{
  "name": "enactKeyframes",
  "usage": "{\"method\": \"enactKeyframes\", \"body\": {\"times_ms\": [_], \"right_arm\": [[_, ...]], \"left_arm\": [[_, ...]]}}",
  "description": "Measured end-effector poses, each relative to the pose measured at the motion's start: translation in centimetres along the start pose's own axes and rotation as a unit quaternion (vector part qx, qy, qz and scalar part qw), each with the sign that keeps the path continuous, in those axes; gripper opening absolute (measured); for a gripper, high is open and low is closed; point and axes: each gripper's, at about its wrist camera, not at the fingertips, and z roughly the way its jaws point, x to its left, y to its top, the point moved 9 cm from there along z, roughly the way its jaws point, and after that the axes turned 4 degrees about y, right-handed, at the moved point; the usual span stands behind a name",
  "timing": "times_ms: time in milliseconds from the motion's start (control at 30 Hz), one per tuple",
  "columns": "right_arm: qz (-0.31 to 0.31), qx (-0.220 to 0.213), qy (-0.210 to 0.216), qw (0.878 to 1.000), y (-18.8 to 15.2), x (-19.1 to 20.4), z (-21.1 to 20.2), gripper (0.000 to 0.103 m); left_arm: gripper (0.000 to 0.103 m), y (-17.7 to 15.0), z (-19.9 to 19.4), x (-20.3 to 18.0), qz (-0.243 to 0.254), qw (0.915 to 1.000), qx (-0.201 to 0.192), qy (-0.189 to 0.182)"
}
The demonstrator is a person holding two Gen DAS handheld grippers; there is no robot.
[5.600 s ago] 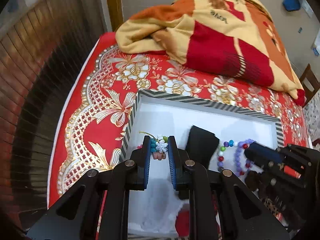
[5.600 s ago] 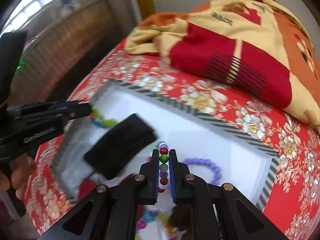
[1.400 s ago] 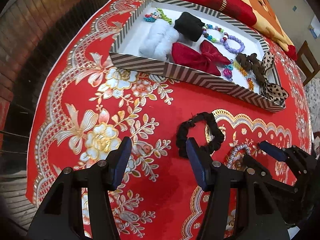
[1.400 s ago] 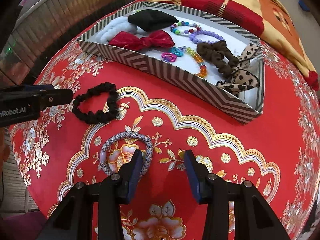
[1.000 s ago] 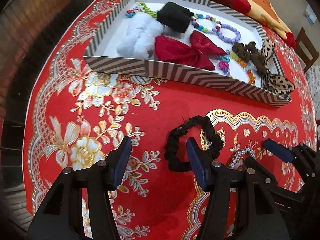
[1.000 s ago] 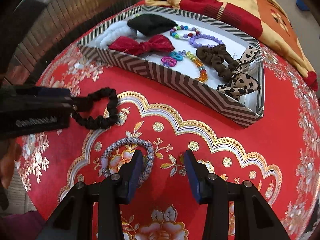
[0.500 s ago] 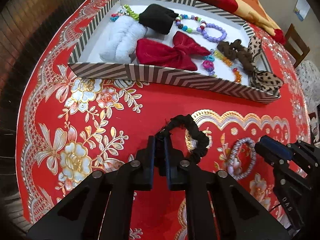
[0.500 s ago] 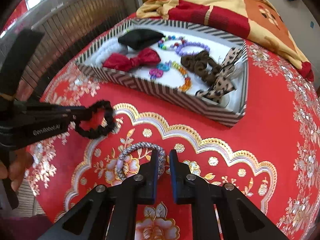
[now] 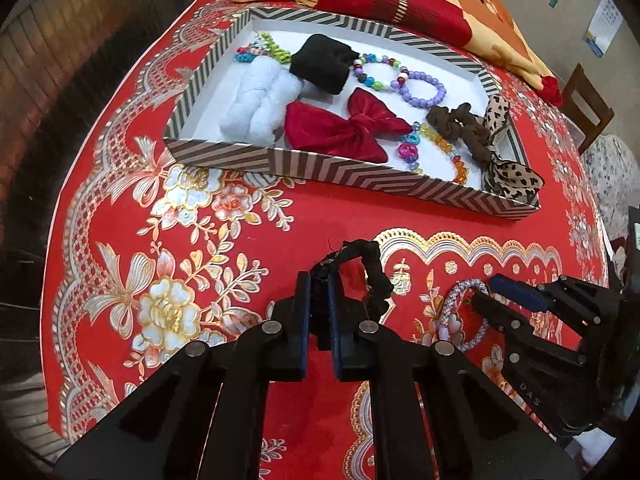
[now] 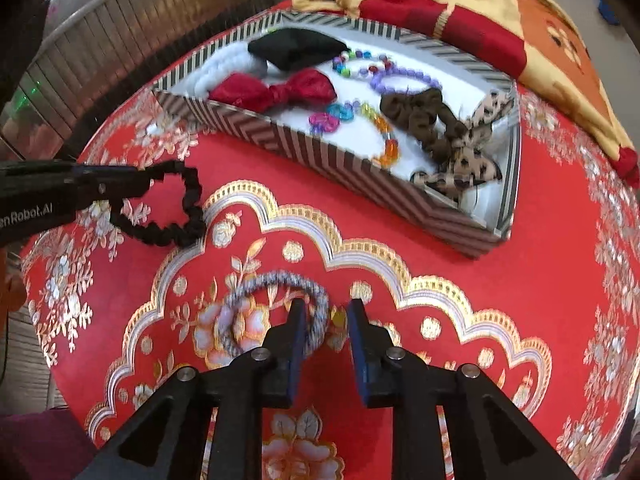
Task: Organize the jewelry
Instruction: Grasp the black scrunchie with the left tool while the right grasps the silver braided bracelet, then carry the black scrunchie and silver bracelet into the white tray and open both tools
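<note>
Left gripper (image 9: pixel 319 292): jaws clamped on the black scrunchie (image 9: pixel 370 270), whose loop trails right of the fingers over the red floral cloth (image 9: pixel 168 248).

Right gripper (image 10: pixel 323 320): jaws apart, straddling the near-right edge of the grey beaded bracelet (image 10: pixel 272 280), which lies flat on the cloth.

Striped tray (image 9: pixel 360 178): far side, holding a white scrunchie (image 9: pixel 256 100), red bow (image 9: pixel 352 128), bead bracelets, brown scrunchie (image 9: pixel 460 128) and leopard-print bow.
</note>
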Motion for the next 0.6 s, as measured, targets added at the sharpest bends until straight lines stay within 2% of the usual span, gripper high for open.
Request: {"method": "enactKeyframes", "body": {"times_ms": [33,100,167,600], "right_arm": [[-0.006,-0.001,-0.005,1.000,0.1,0.1,0.1,0.019],[-0.025,-0.006,-0.012,1.000,0.4,0.3,0.2,0.009],[-0.026,-0.005,-0.010,1.000,0.3,0.4,0.1,0.008],[0.028,-0.081,0.023,0.996,1.8,-1.0,-7.2,0.007]], "left_arm": [[0.007,-0.2,-0.1,0.2,-0.002,1.0000,0.001,0.000],[0.007,-0.3,-0.1,0.4,-0.006,1.0000,0.004,-0.001],[0.007,-0.3,-0.1,0.5,-0.010,0.9999,0.007,-0.003],[0.007,1.7,-3.9,-0.9,-0.003,0.9994,-0.028,-0.018]]}}
